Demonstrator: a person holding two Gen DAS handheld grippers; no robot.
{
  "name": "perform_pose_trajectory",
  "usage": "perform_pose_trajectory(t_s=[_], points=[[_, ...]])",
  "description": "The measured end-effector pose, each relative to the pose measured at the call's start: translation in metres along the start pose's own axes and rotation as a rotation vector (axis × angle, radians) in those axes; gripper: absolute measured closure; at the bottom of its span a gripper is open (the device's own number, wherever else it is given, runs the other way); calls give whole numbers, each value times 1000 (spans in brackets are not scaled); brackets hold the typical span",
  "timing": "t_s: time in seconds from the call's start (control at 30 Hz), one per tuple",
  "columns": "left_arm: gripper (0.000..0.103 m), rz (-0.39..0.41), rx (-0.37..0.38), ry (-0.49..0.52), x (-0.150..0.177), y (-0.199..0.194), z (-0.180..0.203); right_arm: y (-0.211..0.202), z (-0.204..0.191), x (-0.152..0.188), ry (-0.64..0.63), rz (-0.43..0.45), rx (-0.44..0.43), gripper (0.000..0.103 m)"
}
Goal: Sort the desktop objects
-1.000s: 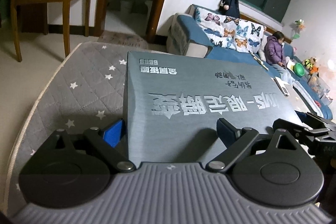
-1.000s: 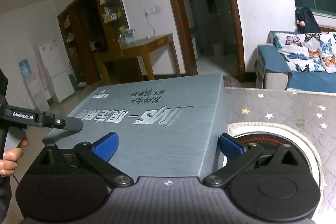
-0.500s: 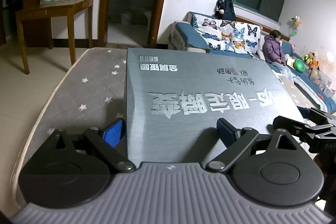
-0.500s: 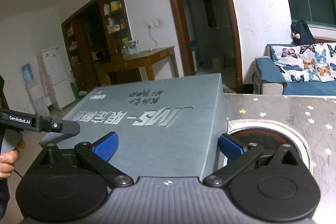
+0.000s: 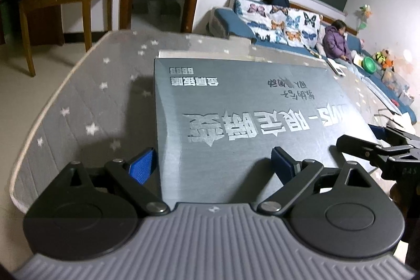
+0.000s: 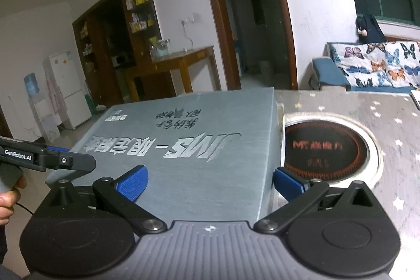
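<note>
Here, one grey box [image 5: 236, 122] and two grippers: left gripper [image 5: 215, 164] and right gripper [image 6: 210, 183] each clamp its near edge, lower over the star-patterned worktop [image 5: 92, 101] than before.

A grey box [image 5: 236, 122] with a brushed, faintly glossy cardboard finish and silvery print sits on a quilted, star-patterned cloth cover [image 5: 86, 106]; matt black plastic gripper arms carry ribbed blue pads [image 6: 132, 181], beside a glossy glass cooktop [image 6: 325, 148].
</note>
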State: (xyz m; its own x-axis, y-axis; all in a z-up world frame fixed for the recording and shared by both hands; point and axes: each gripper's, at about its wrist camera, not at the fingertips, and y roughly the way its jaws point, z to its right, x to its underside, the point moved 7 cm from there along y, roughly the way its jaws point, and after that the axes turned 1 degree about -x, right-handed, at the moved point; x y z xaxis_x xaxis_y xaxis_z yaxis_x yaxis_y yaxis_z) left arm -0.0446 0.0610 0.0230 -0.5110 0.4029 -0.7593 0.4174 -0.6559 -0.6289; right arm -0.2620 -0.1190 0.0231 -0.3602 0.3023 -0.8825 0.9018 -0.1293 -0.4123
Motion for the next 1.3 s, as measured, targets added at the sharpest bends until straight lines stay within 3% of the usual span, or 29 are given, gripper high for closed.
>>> perform_pose_trajectory(t_s=[0.63,1.07,1.3], points=[[10,-134,-12,-20,31,47,-16,20,15,59,55,-127,21,0],[9,-176,28,-71,26,57,-24,22,16,58,26,-148,8,0],[3,-200,34,-98,27,62,-29,24,18,56,27,-166,-3,0]])
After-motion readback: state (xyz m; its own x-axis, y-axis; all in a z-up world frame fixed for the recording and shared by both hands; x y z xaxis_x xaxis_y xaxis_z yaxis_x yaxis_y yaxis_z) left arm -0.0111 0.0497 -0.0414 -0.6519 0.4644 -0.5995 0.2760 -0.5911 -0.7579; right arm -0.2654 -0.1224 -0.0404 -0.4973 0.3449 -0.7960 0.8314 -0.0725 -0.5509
